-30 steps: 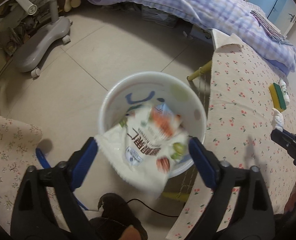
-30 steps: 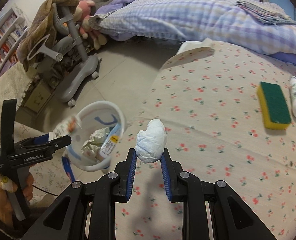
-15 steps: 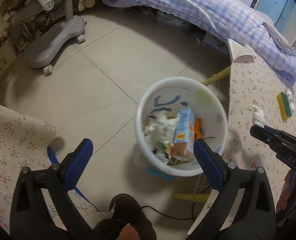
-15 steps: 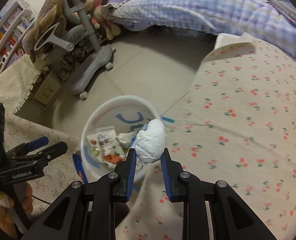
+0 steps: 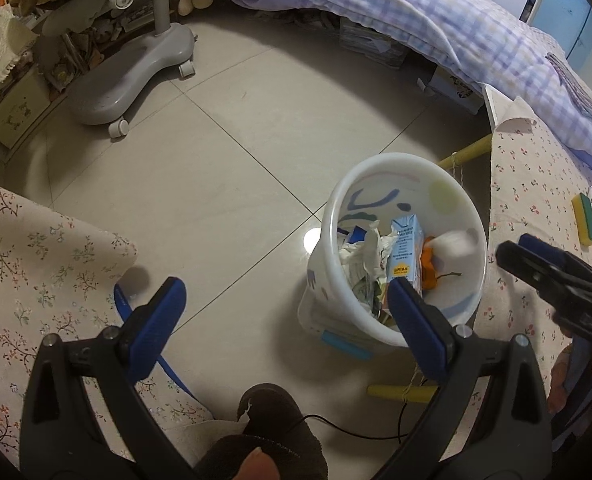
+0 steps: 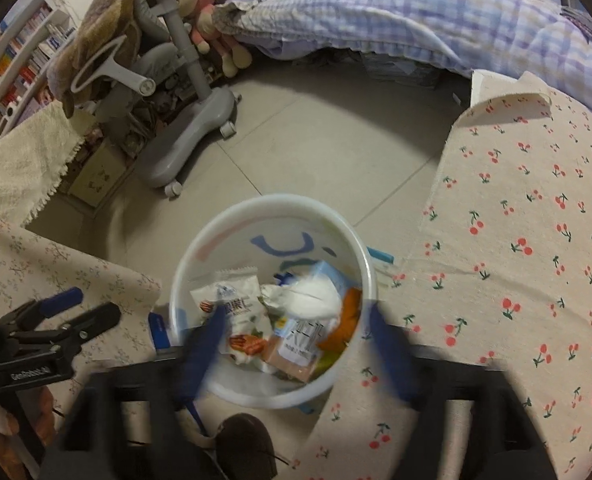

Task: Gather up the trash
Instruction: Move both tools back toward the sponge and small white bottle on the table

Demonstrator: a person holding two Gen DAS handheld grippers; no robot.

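A white trash bin stands on the tiled floor and holds a milk carton, crumpled paper and a snack bag. My right gripper hangs over the bin with its jaws opening, blurred and wide apart. A white tissue wad is loose between and beyond them, dropping onto the trash; the left wrist view shows the wad as a blur inside the bin. My left gripper is open and empty, left of the bin above the floor.
A cherry-print tablecloth covers the table right of the bin, with a green and yellow sponge on it. A second floral cloth lies at the left. A grey chair base and a bed stand beyond. A dark shoe is below.
The snack bag dropped from my left gripper into the bin, and that gripper drew away to the left. My right gripper carried the tissue wad over the bin and sprang apart, releasing it.
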